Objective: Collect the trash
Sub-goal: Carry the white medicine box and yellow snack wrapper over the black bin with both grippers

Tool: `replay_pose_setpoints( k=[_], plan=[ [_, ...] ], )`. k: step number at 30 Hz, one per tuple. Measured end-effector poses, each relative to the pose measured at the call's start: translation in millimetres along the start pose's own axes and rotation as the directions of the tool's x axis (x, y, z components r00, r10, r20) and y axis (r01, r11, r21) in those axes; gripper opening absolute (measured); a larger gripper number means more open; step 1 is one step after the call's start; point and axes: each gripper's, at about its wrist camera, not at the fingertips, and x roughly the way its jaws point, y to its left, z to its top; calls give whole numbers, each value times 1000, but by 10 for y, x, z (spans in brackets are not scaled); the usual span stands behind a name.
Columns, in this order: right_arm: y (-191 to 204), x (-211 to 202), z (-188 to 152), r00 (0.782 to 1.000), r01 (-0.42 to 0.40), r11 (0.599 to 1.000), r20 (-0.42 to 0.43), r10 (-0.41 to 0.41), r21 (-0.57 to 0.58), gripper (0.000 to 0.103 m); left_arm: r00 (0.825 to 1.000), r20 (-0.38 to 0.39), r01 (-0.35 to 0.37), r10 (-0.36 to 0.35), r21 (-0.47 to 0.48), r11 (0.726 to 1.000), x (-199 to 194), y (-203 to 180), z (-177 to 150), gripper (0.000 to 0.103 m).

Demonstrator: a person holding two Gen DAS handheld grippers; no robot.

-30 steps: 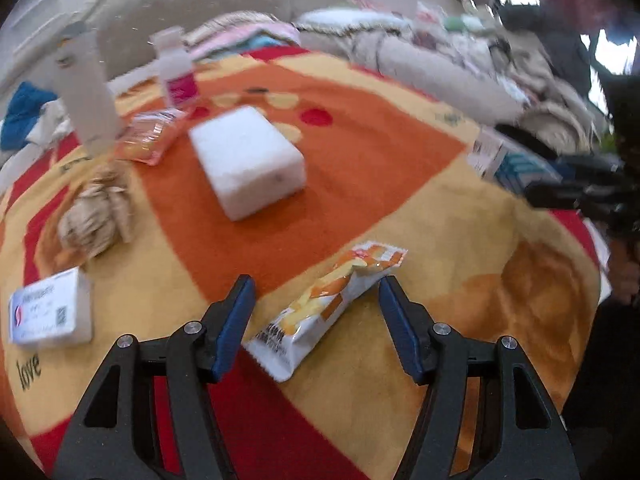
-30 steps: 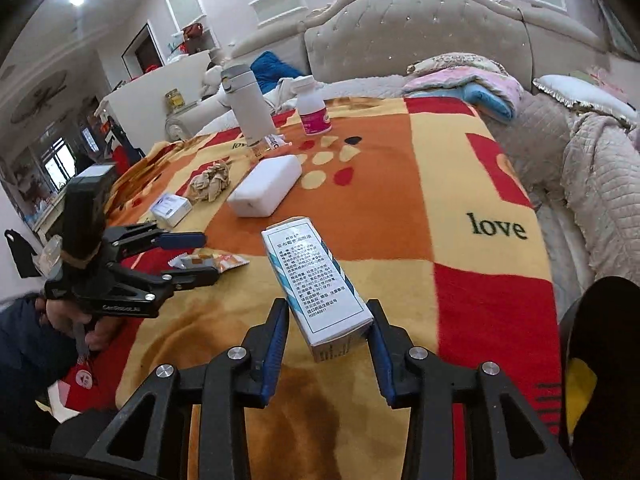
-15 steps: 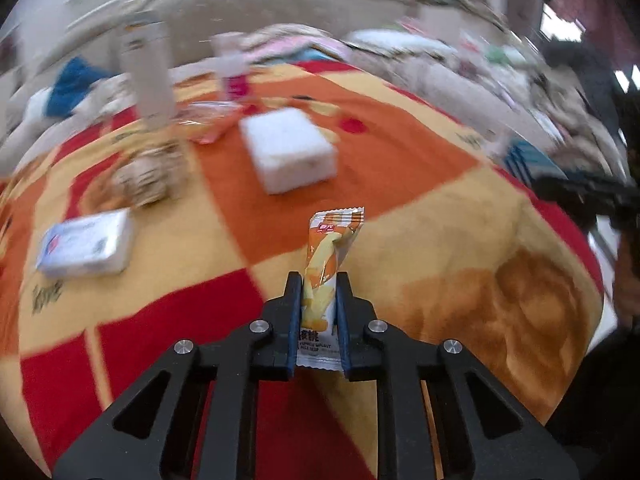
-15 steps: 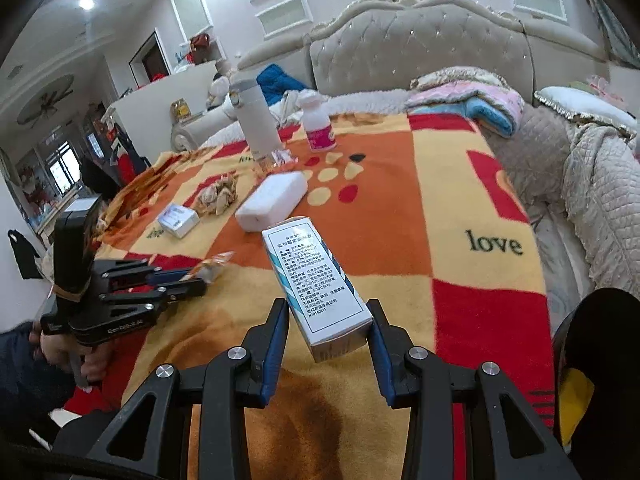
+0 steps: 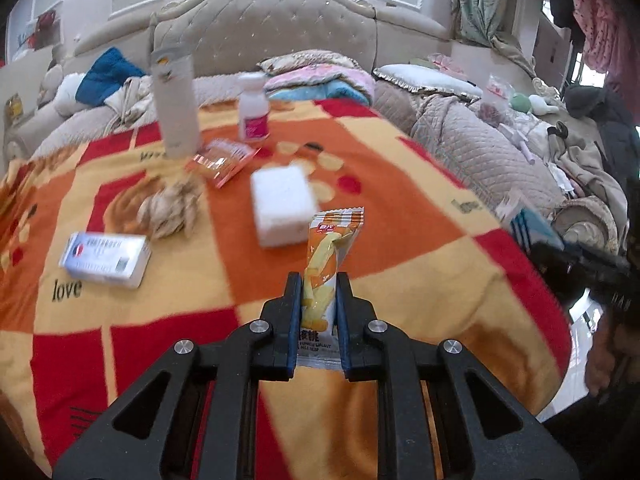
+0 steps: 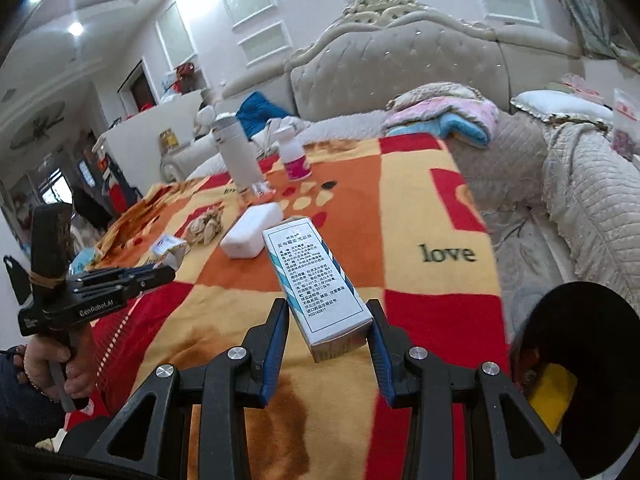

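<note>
My left gripper [image 5: 318, 285] is shut on an orange snack wrapper [image 5: 330, 240], which stands upright between the pads above the blanket [image 5: 400, 248]. The right wrist view shows this gripper [image 6: 162, 274] at the left, held by a hand. My right gripper [image 6: 327, 305] is shut on a white medicine box [image 6: 310, 264] with blue stripes and printed text, held above the blanket [image 6: 420, 200]. On the blanket lie crumpled paper [image 5: 172, 210], a small white carton [image 5: 105, 258], a white foam block [image 5: 282, 206] and a pink-orange wrapper [image 5: 222, 160].
A tall white flask [image 5: 174, 100] and a small bottle with a pink label [image 5: 254, 110] stand at the far side of the blanket. Behind them are a padded headboard [image 5: 280, 28] and piled bedding. A black bin [image 6: 580, 360] with something yellow inside sits at the lower right.
The left jaws closed on the snack wrapper and lifted it off the blanket, and it now stands upright. The right gripper kept its hold on the box and shifted a little.
</note>
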Motion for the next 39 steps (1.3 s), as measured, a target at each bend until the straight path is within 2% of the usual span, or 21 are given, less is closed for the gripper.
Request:
replay_pose_setpoints(
  k=[6,9,12,18,20,24,29,36,39],
  plan=[
    [-298,-247,-19,997,64,995,47,-68,72,37,999,48,-19,21,-37,999,7,-441,330,14],
    [-489,-413,-30,990,104,986,80,-115,129,37,998,59,-1,4,-57,998,38,-654,416,14],
    [-695,-608,-70,976,164,968,109,-187,192,37,998,59,39,-37,-38,999,87,-884,438,14],
    [-1181,-1002,-184,936,256,905,146,-319,341,37,993,32,116,-117,32,993,261,-1405,412,14],
    [-1362,-1122,-239,923,281,877,141,-359,389,37,990,28,137,-138,56,989,311,-1594,407,14],
    [-1645,-1282,-353,909,307,832,116,-401,462,37,980,9,197,-198,104,975,450,-1978,371,14],
    [-1827,-1336,-406,889,368,789,64,-454,491,37,962,-29,272,-271,183,945,627,-2413,277,14],
    [-1930,-1254,-433,882,405,777,17,-471,481,37,936,-90,353,-341,236,905,901,-2788,223,14],
    [-1962,-1145,-423,877,425,769,-9,-480,477,37,921,-124,388,-369,216,896,1032,-2834,237,14]
  ],
)
